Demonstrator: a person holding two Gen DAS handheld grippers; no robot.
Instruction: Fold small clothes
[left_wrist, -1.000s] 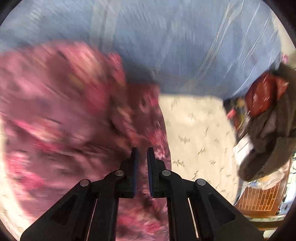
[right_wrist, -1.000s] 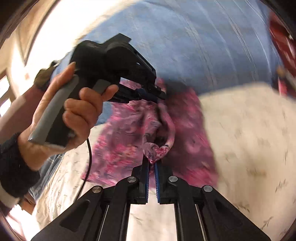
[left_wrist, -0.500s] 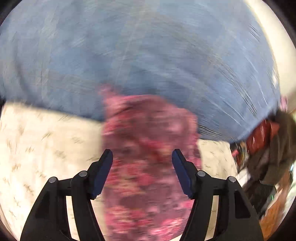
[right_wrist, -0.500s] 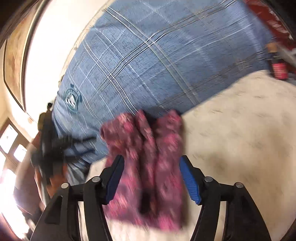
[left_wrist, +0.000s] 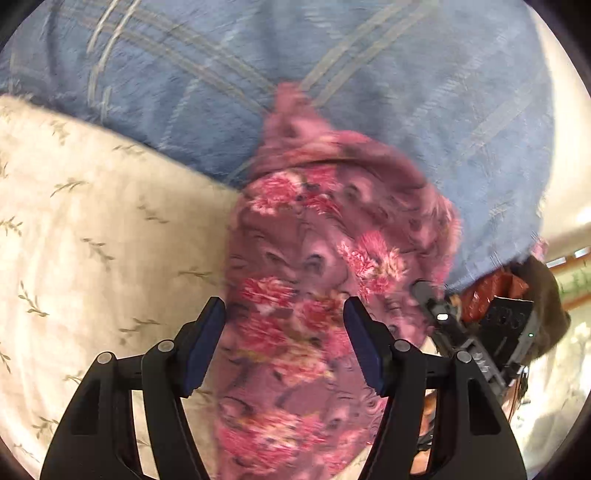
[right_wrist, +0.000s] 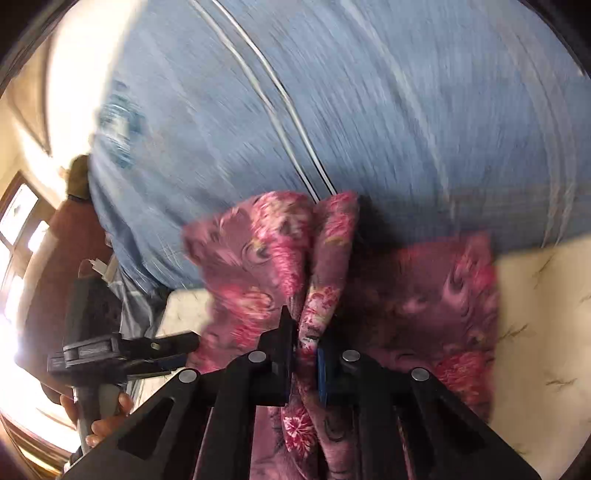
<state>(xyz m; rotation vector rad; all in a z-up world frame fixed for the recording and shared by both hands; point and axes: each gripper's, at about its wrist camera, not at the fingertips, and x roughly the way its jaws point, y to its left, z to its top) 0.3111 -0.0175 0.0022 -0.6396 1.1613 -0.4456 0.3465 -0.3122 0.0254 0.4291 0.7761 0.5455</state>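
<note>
A pink floral garment (left_wrist: 332, 229) lies on the cream bed sheet (left_wrist: 92, 221), its far end up against a blue checked blanket (left_wrist: 258, 74). My left gripper (left_wrist: 282, 310) hovers open over the cloth's near part, pads clear of it. In the right wrist view my right gripper (right_wrist: 304, 332) has its jaws closing on a raised fold of the garment (right_wrist: 424, 295), and the pads pinch it. A hand (right_wrist: 107, 417) holds the left gripper (right_wrist: 147, 347) at lower left. The right gripper (left_wrist: 443, 321) shows at the garment's right edge in the left wrist view.
The blue blanket (right_wrist: 369, 110) fills the far half of both views. A heap of dark clothing (left_wrist: 546, 288) with a red item (left_wrist: 491, 291) sits at the right. Bare cream sheet (right_wrist: 535, 295) lies to the right of the garment, and more to its left.
Both grippers let go of the lifted garment and opened. It now lies in a narrower strip. My right gripper has shut again on a fold; the left stays open and has swung sideways.
</note>
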